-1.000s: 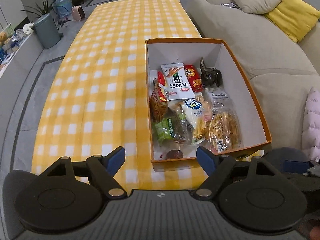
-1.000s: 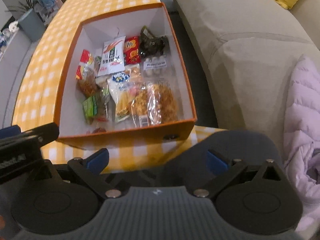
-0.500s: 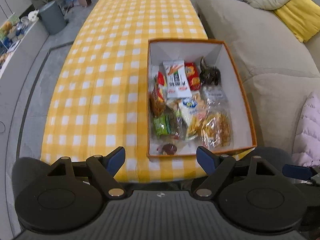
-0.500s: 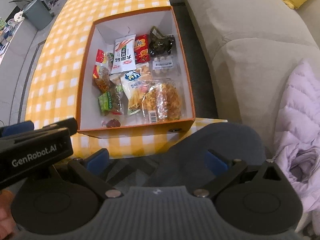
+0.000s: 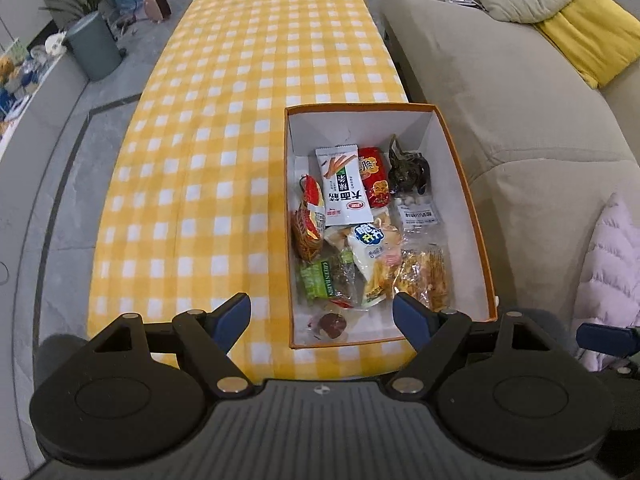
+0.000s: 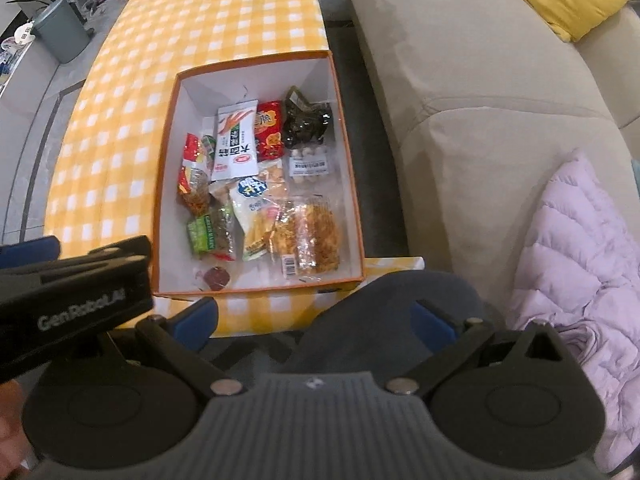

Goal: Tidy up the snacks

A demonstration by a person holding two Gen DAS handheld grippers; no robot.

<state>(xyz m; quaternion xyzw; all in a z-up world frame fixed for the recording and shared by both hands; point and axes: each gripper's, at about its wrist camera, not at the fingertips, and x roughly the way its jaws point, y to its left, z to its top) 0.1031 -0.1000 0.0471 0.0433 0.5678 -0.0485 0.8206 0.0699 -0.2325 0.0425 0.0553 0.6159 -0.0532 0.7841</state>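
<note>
We look down from two handheld grippers onto a long table (image 5: 224,168) under a yellow checked cloth. A beige sofa (image 5: 520,128) runs along its right edge, with a yellow cushion (image 5: 588,40) at the far end and a lilac quilted jacket (image 6: 580,248) at the near end.

An orange box (image 5: 480,240) sits at the table's near right corner, its long axis running away from us, parallel to the sofa. The snacks lie loose inside, piled toward the box's near and left walls: a white packet (image 5: 342,186) and a red packet (image 5: 374,178) toward the far end, a dark bag (image 5: 408,168) beside them, a green packet (image 5: 320,282) and a clear bag of golden strips (image 5: 424,276) nearer us, and a small dark sweet (image 5: 332,323) by the near wall.

Our left gripper (image 5: 322,314) stands wide with nothing between its fingers, hovering above the box's near wall. Our right gripper (image 6: 316,318) is also spread wide and empty, above the near edge of the table, toward the sofa.

The snacks lie ahead of and below both tools. We judge the left nearer the green packet, the right nearer the golden strips. Only the box walls stand in the way, so a reach should come from above.
</note>
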